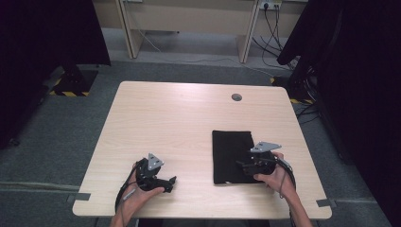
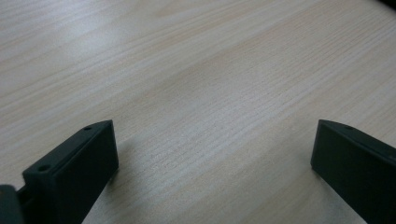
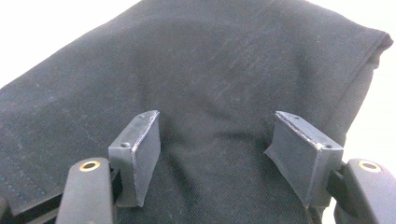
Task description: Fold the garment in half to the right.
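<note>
Both claws are released. Left gripper lies low over bare table at the near left, jaws spread wide with only wood grain between them. Right gripper sits at the near right, jaws apart over a folded black cloth lying flat. Each hand comes in from the near edge, gripping its tool.

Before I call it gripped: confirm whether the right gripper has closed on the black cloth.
No. The right gripper stands open over the folded black cloth.
</note>
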`<act>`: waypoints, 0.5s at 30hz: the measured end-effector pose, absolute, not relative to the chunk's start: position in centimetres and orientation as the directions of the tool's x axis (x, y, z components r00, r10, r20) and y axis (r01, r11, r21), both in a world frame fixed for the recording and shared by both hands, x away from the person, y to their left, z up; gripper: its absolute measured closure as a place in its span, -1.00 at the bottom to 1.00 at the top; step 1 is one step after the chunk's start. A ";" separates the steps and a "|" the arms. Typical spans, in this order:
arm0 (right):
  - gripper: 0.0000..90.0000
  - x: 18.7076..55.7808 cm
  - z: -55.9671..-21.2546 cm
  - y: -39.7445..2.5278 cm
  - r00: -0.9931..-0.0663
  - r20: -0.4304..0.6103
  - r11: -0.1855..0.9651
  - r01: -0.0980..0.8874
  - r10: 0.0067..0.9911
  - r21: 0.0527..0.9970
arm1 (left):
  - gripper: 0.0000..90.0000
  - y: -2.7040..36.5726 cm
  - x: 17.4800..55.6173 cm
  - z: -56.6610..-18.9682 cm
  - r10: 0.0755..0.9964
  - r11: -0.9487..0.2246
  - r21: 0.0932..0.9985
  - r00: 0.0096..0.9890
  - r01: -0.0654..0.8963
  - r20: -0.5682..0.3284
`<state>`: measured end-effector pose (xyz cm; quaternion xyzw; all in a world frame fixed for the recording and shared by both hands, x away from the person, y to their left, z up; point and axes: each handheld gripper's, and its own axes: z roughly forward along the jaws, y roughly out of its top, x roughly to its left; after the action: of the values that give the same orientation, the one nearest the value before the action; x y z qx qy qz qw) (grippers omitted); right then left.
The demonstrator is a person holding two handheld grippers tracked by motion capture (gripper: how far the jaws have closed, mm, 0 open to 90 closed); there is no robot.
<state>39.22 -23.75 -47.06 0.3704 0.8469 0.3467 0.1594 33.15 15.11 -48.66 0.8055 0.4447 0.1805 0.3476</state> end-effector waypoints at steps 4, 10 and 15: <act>-0.24 39.5 -47.1 -23.5 -0.675 -0.003 0.479 0.521 0.738 0.706 | -1.00 15.1 33.2 -48.7 0.843 -0.361 0.720 0.537 0.593 -0.019; -0.22 40.0 -47.3 -22.8 -0.687 -0.001 0.479 0.507 0.727 0.717 | -1.00 15.1 33.2 -48.7 0.846 -0.358 0.721 0.533 0.594 -0.019; -0.21 40.7 -47.3 -22.1 -0.700 -0.002 0.490 0.498 0.714 0.716 | -1.00 15.1 33.2 -48.7 0.847 -0.356 0.721 0.531 0.594 -0.019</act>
<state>40.65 -22.12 -47.30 0.3564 0.8498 0.3578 0.1511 33.17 15.12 -48.68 0.8032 0.4486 0.1820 0.3472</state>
